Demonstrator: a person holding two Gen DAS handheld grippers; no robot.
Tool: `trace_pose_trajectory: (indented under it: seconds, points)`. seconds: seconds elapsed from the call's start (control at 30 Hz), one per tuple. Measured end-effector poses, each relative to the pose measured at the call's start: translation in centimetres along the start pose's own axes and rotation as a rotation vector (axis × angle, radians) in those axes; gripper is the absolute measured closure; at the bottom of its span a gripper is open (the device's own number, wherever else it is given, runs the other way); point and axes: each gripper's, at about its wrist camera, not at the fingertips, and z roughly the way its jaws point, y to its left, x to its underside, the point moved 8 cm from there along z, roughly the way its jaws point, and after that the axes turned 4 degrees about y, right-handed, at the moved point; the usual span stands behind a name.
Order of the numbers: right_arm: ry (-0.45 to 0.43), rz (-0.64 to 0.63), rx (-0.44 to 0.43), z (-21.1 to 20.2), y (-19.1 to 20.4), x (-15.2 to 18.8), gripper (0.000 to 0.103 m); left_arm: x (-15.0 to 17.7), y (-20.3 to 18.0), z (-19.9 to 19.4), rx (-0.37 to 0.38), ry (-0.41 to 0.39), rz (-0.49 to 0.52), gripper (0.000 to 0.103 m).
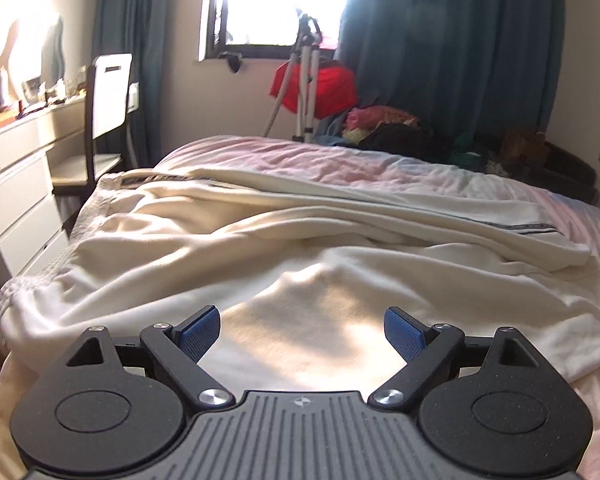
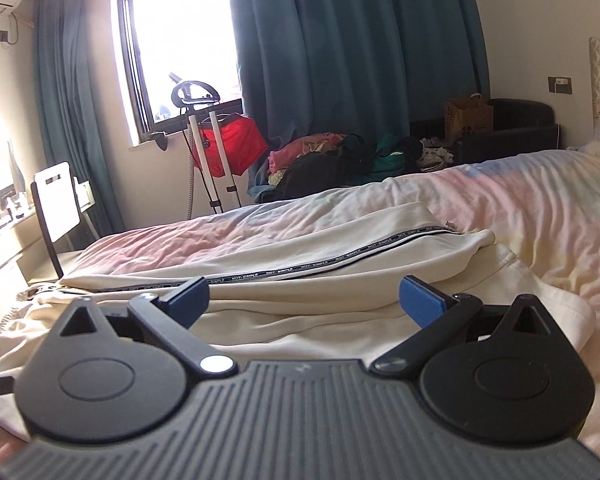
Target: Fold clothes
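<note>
While both tongs gape empty, cream trousers [image 1: 260,240] sprawl on the bed [image 2: 540,208].
Left tongs [image 1: 302,330] and right tongs [image 2: 302,300] hover above the rumpled cloth.

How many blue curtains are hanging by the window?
2. One curtain hangs left of the window, near the chair. The other curtain, much wider, hangs right of it, behind the clothes pile. More may be out of view.

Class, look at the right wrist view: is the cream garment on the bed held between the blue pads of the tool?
No: the right tool stands wide open above the cream garment, and neither blue pad touches the cloth.
</note>
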Motion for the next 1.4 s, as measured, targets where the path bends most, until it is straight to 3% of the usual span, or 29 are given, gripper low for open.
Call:
trace_pose_trajectory:
  seconds: [0.23,0.43,0.5,0.6,0.7,1.07,1.17,1.23,1.3,1.4]
  points:
    - [0.030,0.048,0.027,0.4,-1.4,0.4,0.000,-0.3,9.4,-1.7,-0.070,0.113,-0.307,0.012]
    - [0.053,0.053,0.040,0.6,-1.5,0.7,0.000,-0.4,16.9,-1.3,-0.275,0.155,-0.461,0.012]
    - [0.056,0.048,0.042,0.8,-1.4,0.7,0.000,0.1,18.8,-0.2,-0.313,0.191,-0.536,0.012]
    - [0.062,0.039,0.043,0.9,-1.4,0.7,0.000,1.0,20.6,2.0,-0.271,0.240,-0.663,0.013]
    - [0.068,0.042,0.047,0.9,-1.5,0.8,0.000,1.2,21.3,3.3,-0.194,0.232,-0.756,0.015]
    - [0.102,0.086,0.088,1.6,-2.5,1.1,0.000,-2.0,19.7,1.1,0.089,0.009,-0.764,0.015]
    - [0.110,0.102,0.095,1.7,-3.0,1.2,0.000,-2.7,19.2,0.2,0.207,-0.069,-0.820,0.014]
    - [0.117,0.112,0.096,1.8,-3.2,1.3,0.000,-2.4,19.8,0.1,0.268,-0.098,-0.918,0.014]
    - [0.121,0.120,0.097,1.9,-3.4,1.4,0.000,-1.6,20.8,0.6,0.276,-0.078,-1.003,0.014]
    - [0.128,0.129,0.100,2.0,-3.6,1.4,0.000,0.2,21.6,1.6,0.220,0.006,-1.053,0.014]
